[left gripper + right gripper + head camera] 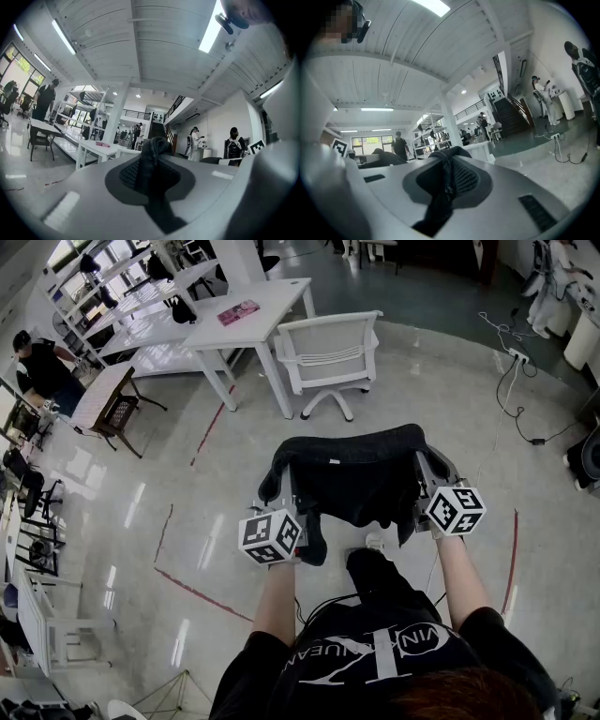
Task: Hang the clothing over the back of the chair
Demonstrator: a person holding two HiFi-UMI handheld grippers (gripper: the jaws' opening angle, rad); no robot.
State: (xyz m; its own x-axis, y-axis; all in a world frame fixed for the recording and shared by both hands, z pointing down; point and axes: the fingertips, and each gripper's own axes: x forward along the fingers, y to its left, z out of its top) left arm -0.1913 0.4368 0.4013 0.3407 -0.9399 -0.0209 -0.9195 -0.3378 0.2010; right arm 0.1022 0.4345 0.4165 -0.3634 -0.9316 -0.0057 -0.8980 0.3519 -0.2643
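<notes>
Right claw (449, 180) tight on a fold of black clothing (446, 157)

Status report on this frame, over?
Both shut on garment: left claw, right claw. Spread between them, not on chair. Chair ahead, by table.

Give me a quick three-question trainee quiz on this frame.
1. True or false: the garment already hangs on the white chair.
2. What is between the jaws of the left gripper? A) nothing B) black cloth C) a cup
3. Fill in: the right gripper is shut on the ___.
Key: 1 false; 2 B; 3 garment.
</notes>
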